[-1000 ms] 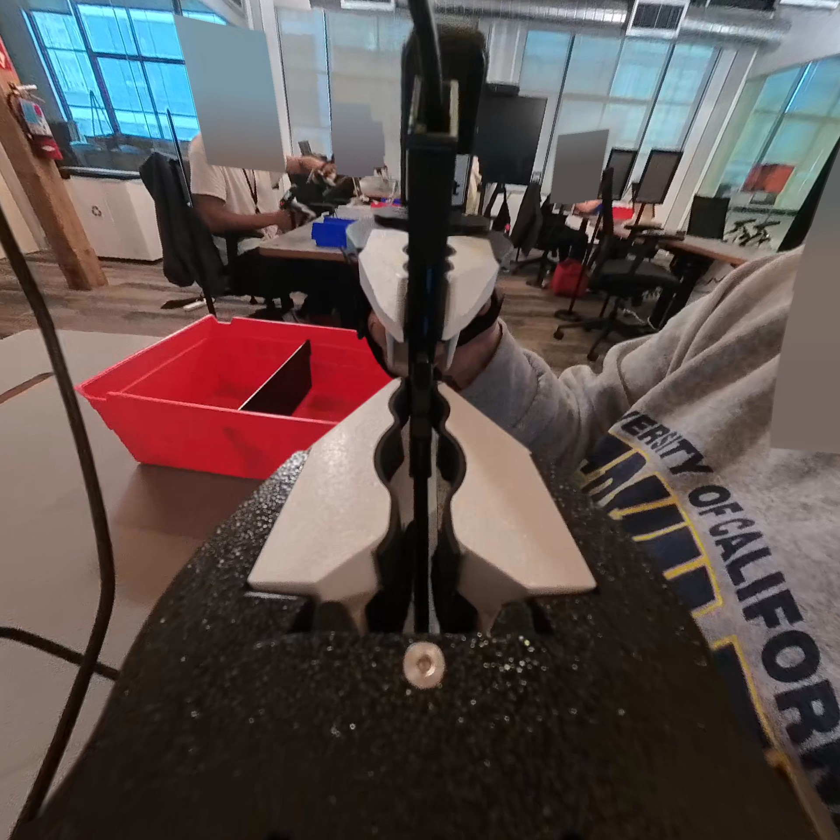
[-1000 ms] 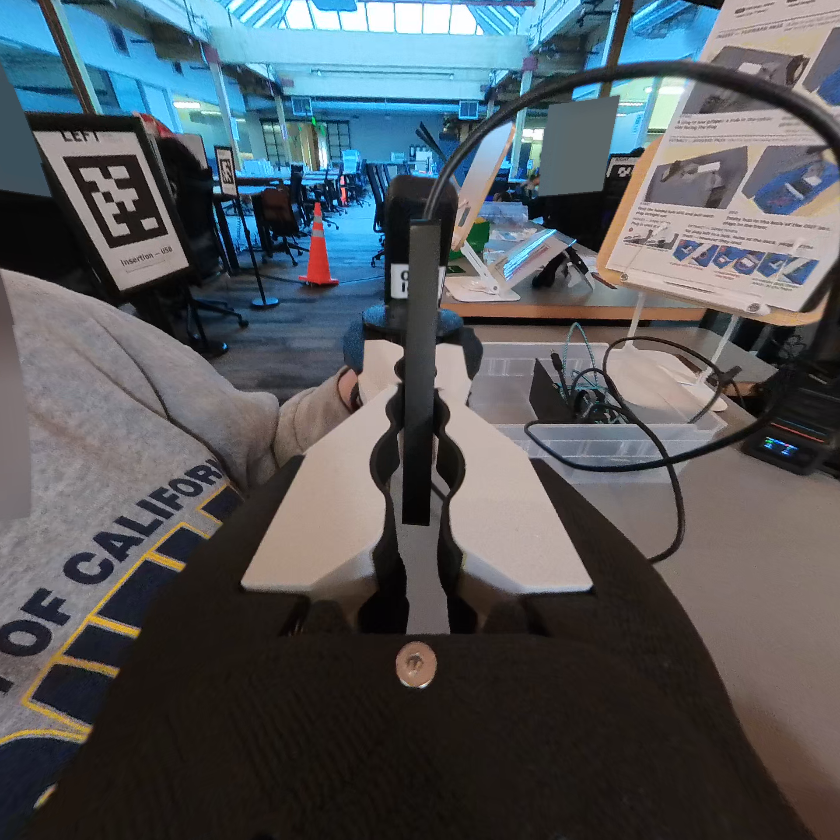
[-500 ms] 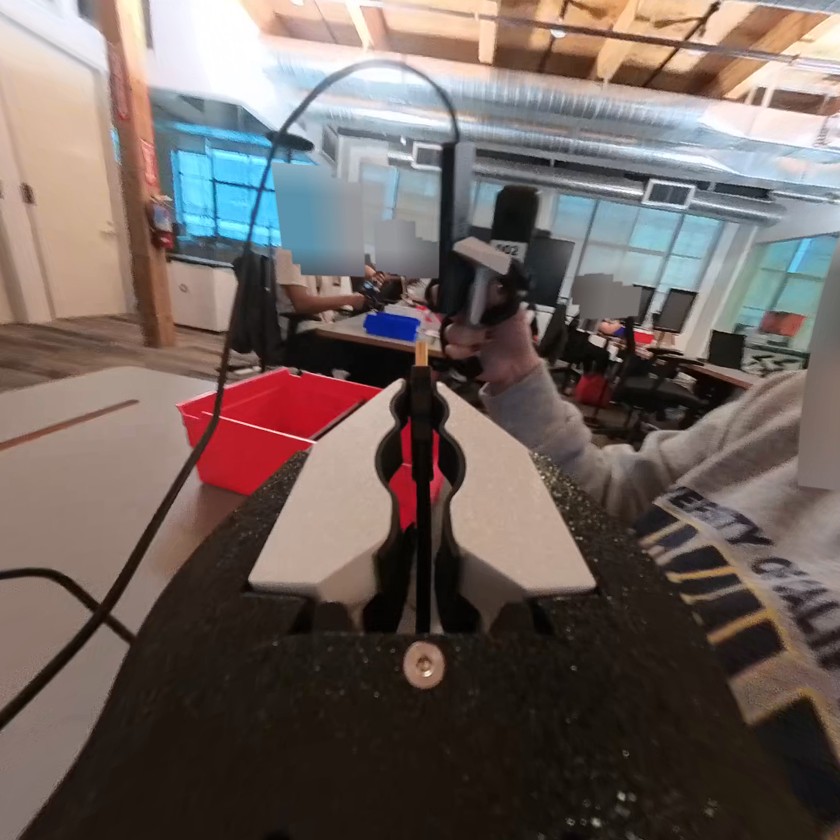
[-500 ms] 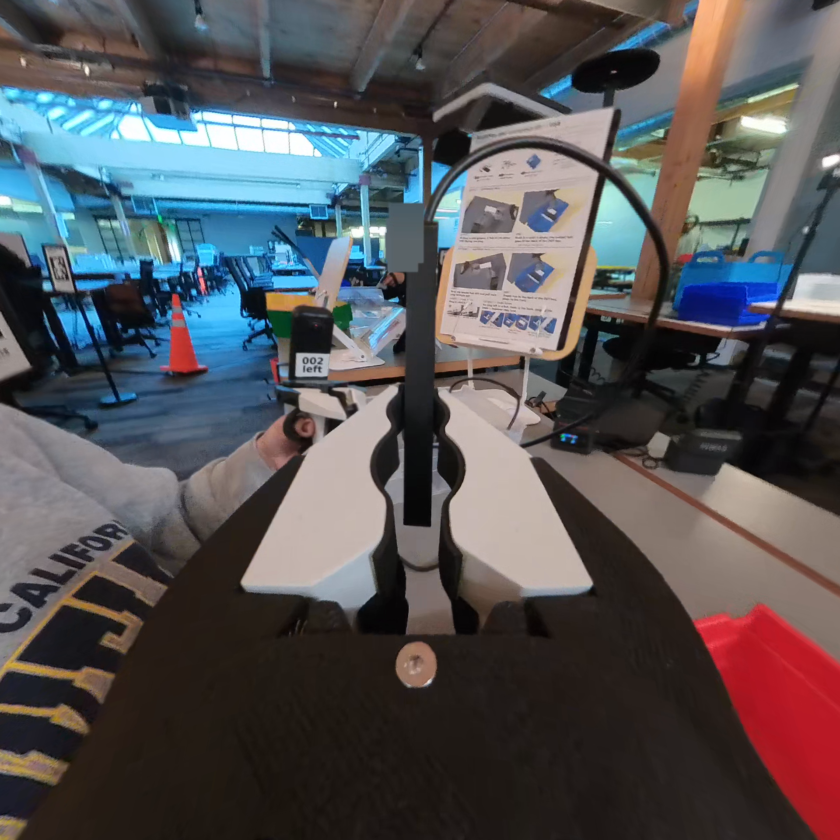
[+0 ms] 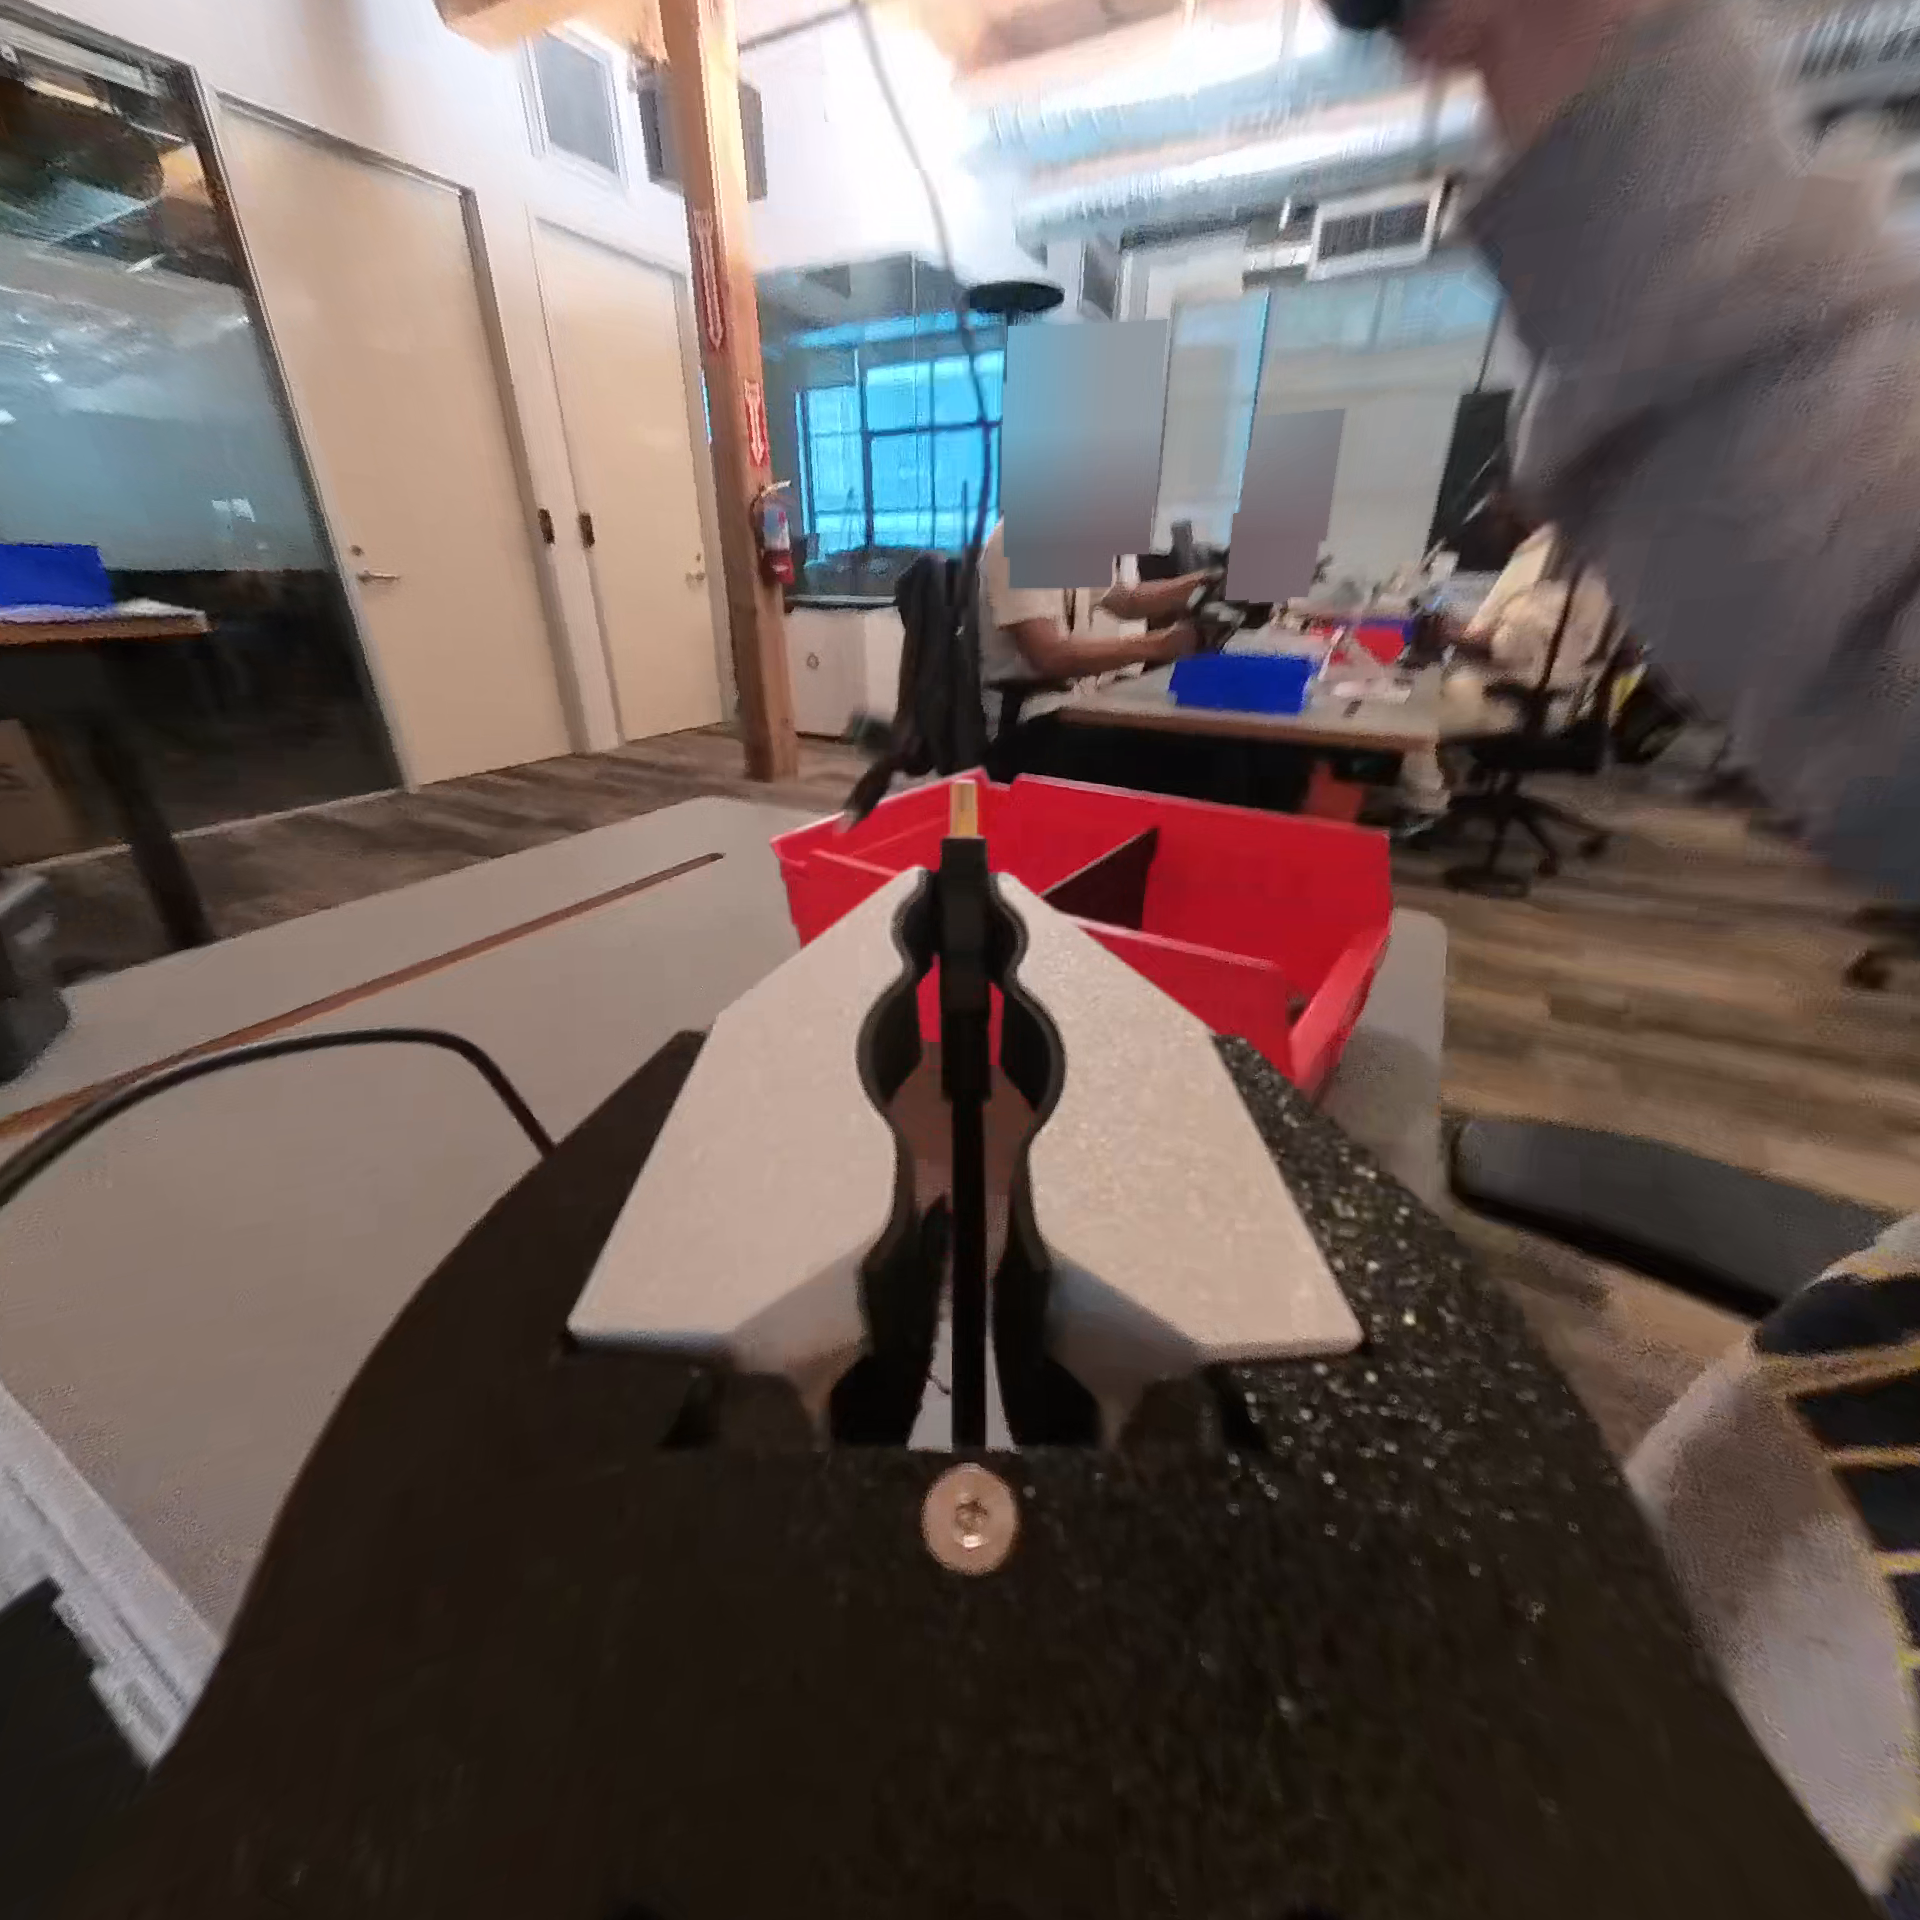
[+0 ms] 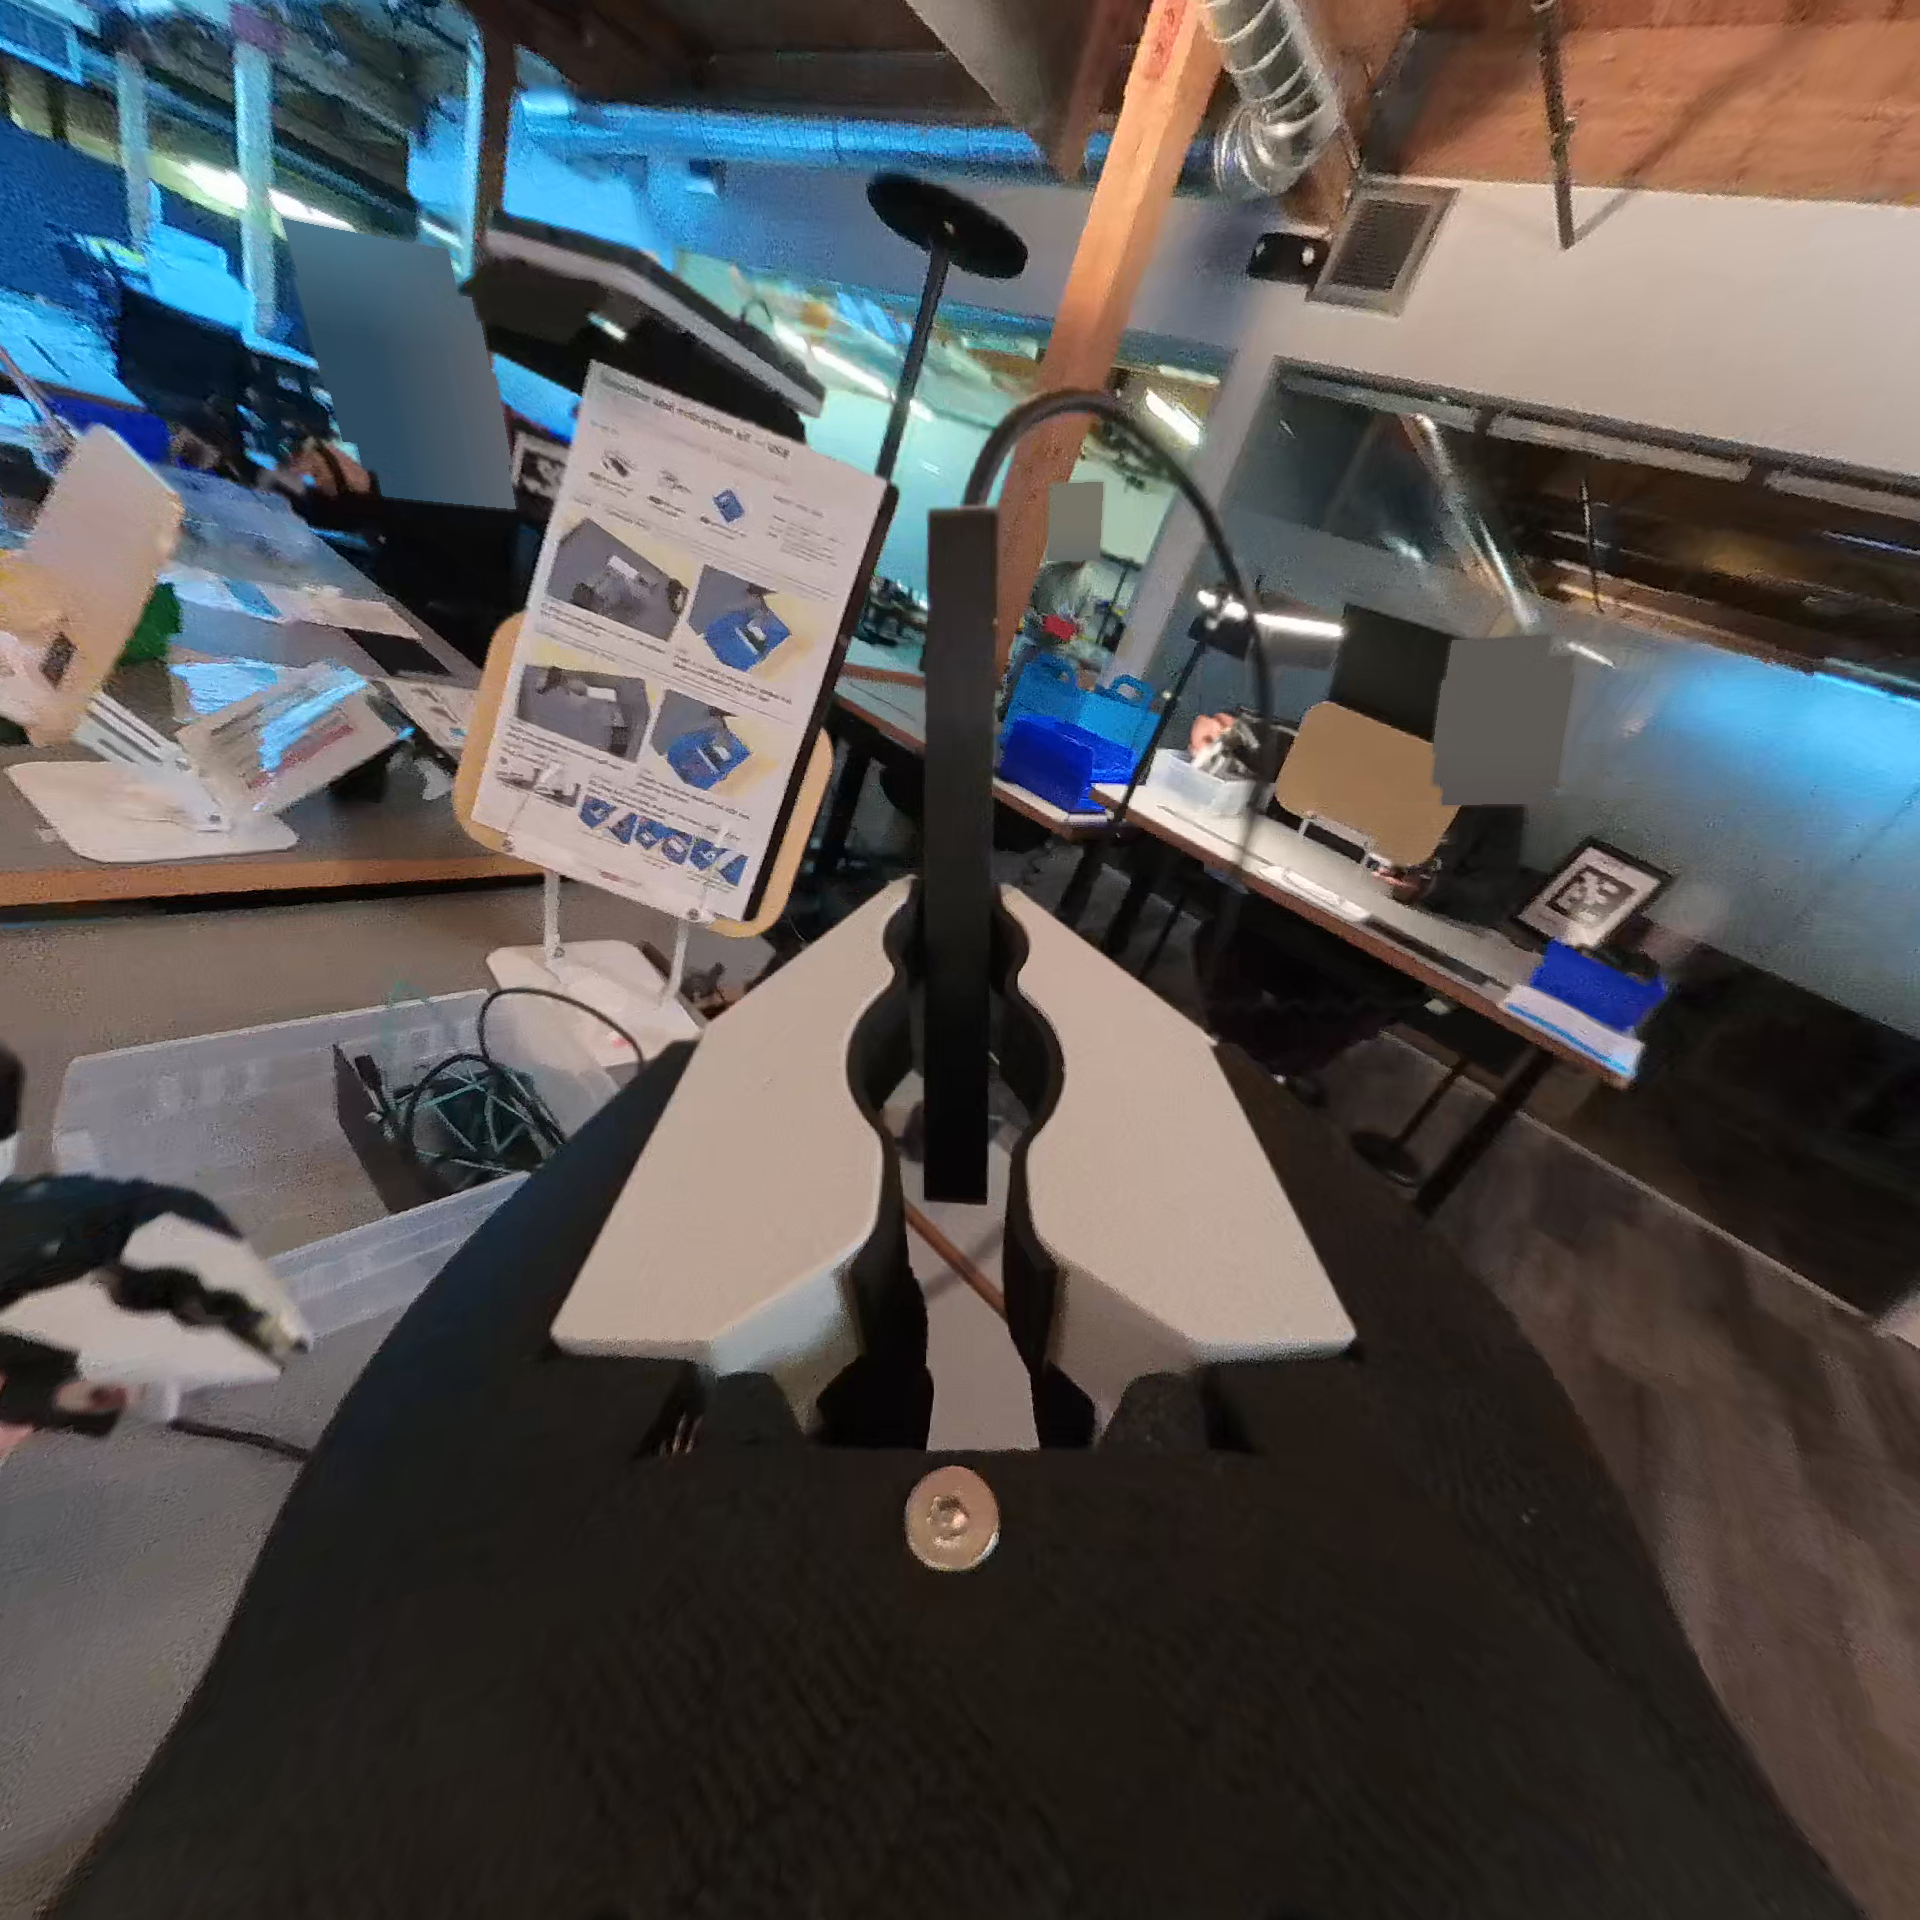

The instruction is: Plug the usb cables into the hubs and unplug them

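My left gripper [image 5: 961,904] is shut on a black USB cable plug [image 5: 962,894]; its gold metal tip [image 5: 963,808] sticks out past the fingertips, bare. My right gripper [image 6: 958,914] is shut on a slim black USB hub [image 6: 958,790], held upright; its own black cable [image 6: 1195,520] arcs from the top to the right. Plug and hub are apart. The left gripper shows blurred at the lower left of the right wrist view [image 6: 208,1309].
A red divided bin [image 5: 1195,894] stands on the grey table [image 5: 416,1039] just beyond the plug. A clear bin of cables [image 6: 343,1122] and an instruction sheet on a stand [image 6: 675,686] are at the left of the right wrist view. A black cable [image 5: 312,1044] trails over the table. Across from one pair of fingers to the other is roughly 35 cm.
The plug has come out of the hub and the two grippers have swung apart. The left gripper now faces the red bin; the right has turned right, away from the person's body.
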A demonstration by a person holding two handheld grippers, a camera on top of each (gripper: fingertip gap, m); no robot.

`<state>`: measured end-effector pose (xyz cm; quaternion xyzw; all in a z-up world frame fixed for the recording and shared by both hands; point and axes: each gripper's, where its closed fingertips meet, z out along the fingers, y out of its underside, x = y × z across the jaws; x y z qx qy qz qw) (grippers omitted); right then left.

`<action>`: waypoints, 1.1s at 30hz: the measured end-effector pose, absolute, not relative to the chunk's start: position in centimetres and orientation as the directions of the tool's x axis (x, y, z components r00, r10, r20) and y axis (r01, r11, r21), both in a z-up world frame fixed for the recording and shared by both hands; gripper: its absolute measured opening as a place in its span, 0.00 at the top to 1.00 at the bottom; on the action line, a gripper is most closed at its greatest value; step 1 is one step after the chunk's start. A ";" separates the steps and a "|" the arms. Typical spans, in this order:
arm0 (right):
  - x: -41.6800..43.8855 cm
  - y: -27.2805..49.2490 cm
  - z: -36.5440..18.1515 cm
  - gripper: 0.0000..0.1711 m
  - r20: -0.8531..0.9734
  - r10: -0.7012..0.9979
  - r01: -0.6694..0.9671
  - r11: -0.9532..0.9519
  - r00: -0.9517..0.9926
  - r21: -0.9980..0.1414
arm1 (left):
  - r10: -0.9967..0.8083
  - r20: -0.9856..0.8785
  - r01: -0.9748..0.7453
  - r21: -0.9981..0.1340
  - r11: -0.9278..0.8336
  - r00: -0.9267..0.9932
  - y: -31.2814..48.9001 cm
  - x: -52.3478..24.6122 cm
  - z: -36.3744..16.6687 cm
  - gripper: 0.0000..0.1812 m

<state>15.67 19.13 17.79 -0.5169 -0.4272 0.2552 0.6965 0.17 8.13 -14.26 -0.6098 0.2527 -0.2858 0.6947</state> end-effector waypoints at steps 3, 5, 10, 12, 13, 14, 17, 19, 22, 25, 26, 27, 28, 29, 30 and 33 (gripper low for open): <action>15.2 20.5 20.4 0.95 0.366 0.765 0.205 0.303 0.531 -0.931 | -0.694 -0.131 -0.014 -0.985 0.172 0.708 8.2 2.2 -15.6 0.97; 15.9 21.7 21.1 0.95 0.398 0.721 0.299 0.270 0.567 -0.915 | -0.676 -0.178 -0.031 -0.974 0.224 0.715 8.4 3.2 -16.3 0.97; 19.7 23.8 20.9 0.95 0.431 0.623 0.424 0.170 0.653 -0.889 | -0.569 -0.334 -0.123 -0.918 0.377 0.752 9.0 3.4 -18.1 0.97; 21.3 24.1 20.7 0.95 0.429 0.591 0.430 0.150 0.683 -0.890 | -0.572 -0.320 -0.095 -0.917 0.388 0.755 8.5 3.3 -17.7 0.97; 22.1 24.2 20.6 0.95 0.427 0.576 0.430 0.140 0.697 -0.892 | -0.565 -0.315 -0.079 -0.912 0.402 0.762 8.4 3.1 -17.5 0.97; 22.7 24.4 20.5 0.95 0.424 0.564 0.429 0.132 0.709 -0.893 | -0.556 -0.299 -0.069 -0.916 0.396 0.775 8.5 2.8 -17.5 0.97; 23.9 24.8 20.0 0.95 0.399 0.556 0.417 0.101 0.729 -0.903 | -0.566 -0.252 -0.046 -0.935 0.353 0.785 8.8 2.3 -17.9 0.97; 23.9 25.0 19.6 0.95 0.385 0.574 0.412 0.089 0.722 -0.907 | -0.572 -0.233 -0.023 -0.936 0.350 0.787 8.8 2.1 -17.8 0.97; 23.7 25.7 19.0 0.95 0.383 0.583 0.431 0.062 0.717 -0.900 | -0.571 -0.227 -0.021 -0.939 0.343 0.789 8.9 2.0 -17.9 0.97; 23.0 25.9 18.2 0.95 0.405 0.595 0.475 0.044 0.694 -0.879 | -0.562 -0.250 -0.049 -0.937 0.347 0.788 9.0 2.2 -18.1 0.97; 22.7 25.8 18.0 0.95 0.415 0.603 0.490 0.046 0.681 -0.871 | -0.559 -0.261 -0.060 -0.934 0.351 0.787 8.9 2.3 -18.1 0.97; 22.4 25.6 17.9 0.95 0.426 0.610 0.503 0.052 0.668 -0.863 | -0.557 -0.271 -0.069 -0.932 0.356 0.785 8.9 2.4 -18.2 0.97; 22.2 25.4 18.0 0.95 0.439 0.612 0.514 0.062 0.658 -0.856 | -0.555 -0.279 -0.076 -0.930 0.361 0.783 8.9 2.5 -18.2 0.97; 22.0 25.1 18.2 0.95 0.452 0.610 0.522 0.073 0.650 -0.850 | -0.555 -0.285 -0.081 -0.928 0.363 0.782 8.9 2.6 -18.2 0.97; 21.9 24.8 18.4 0.95 0.459 0.613 0.526 0.081 0.644 -0.847 | -0.555 -0.290 -0.085 -0.927 0.365 0.780 8.9 2.6 -18.2 0.97; 21.3 23.6 18.7 0.95 0.444 0.647 0.519 0.087 0.620 -0.850 | -0.557 -0.291 -0.086 -0.927 0.365 0.778 8.9 2.7 -18.2 0.97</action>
